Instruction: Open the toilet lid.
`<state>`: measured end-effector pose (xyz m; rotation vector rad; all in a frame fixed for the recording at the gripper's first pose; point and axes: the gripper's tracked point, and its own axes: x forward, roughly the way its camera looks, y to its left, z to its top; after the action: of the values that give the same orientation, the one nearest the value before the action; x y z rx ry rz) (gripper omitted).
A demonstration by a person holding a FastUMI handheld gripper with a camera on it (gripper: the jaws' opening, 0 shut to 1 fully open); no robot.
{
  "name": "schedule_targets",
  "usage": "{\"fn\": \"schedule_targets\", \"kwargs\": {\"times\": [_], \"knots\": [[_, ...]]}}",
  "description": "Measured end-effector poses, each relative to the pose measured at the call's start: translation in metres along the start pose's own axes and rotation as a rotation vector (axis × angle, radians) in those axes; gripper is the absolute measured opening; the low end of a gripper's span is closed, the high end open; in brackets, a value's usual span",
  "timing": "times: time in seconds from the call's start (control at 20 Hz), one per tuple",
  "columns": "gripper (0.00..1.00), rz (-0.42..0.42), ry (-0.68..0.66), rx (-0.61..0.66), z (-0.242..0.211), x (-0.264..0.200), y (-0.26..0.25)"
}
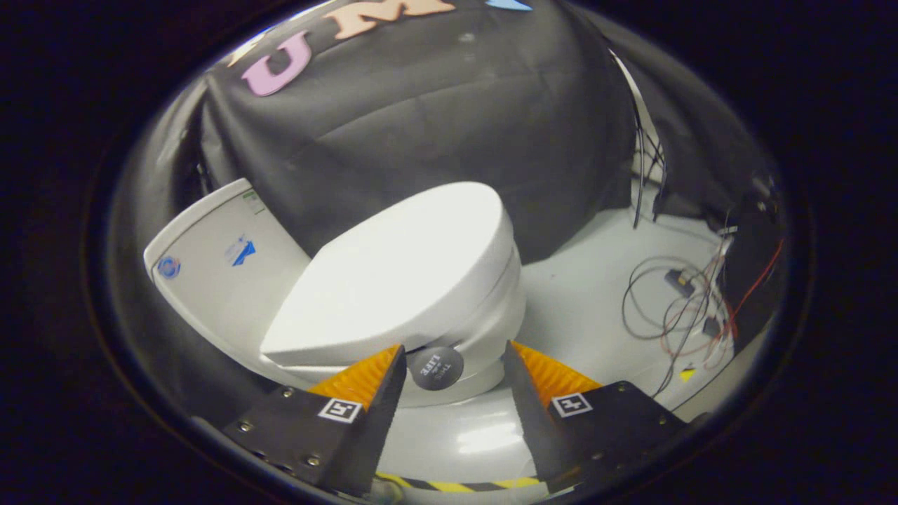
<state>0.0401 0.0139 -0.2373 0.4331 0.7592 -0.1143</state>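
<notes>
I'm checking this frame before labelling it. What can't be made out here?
- Bowl and seat: covered by the closed lid.
- Round tag under the lid's front edge: print too small and upside down.
- Tank: stickers too small to make out.
- Open gripper: its fingers hide the toilet's base.

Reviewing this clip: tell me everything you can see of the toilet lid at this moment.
The toilet lid is a white, smooth, glossy, plastic-looking oval shell, down over the bowl and closed or very nearly so. It looks tilted in this fisheye view. Its hinge end points toward the white tank. A round dark tab hangs under its front rim, just ahead of the open gripper, between the fingers. Neither finger touches the lid.
</notes>
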Motion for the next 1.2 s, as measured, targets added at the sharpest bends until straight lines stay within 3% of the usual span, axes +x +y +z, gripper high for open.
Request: {"fn": "schedule_targets", "kwargs": {"times": [0.1,0.3,0.4,0.45,0.55,0.7,1.0,1.05,1.1,1.15,1.2], "knots": [[0.84,0.021,0.047,0.12,-0.008,0.01,0.005],[0.51,0.021,0.066,0.308,-0.01,0.018,0.007],[0.48,0.066,0.088,0.423,-0.013,0.021,0.018],[0.48,0.048,0.086,0.467,-0.016,0.02,0.013],[0.25,0.096,0.101,0.596,-0.015,0.022,0.013],[0.22,0.214,0.088,0.756,-0.005,0.017,0.023],[0.22,0.213,0.06,0.651,0.0,0.015,0.024],[0.22,0.145,0.079,0.634,-0.013,0.02,0.017],[0.22,0.146,0.069,0.676,-0.014,0.033,0.012],[0.04,0.144,0.062,0.721,-0.013,0.036,0.002],[0.03,0.142,0.062,0.733,-0.014,0.042,0.0]]}}
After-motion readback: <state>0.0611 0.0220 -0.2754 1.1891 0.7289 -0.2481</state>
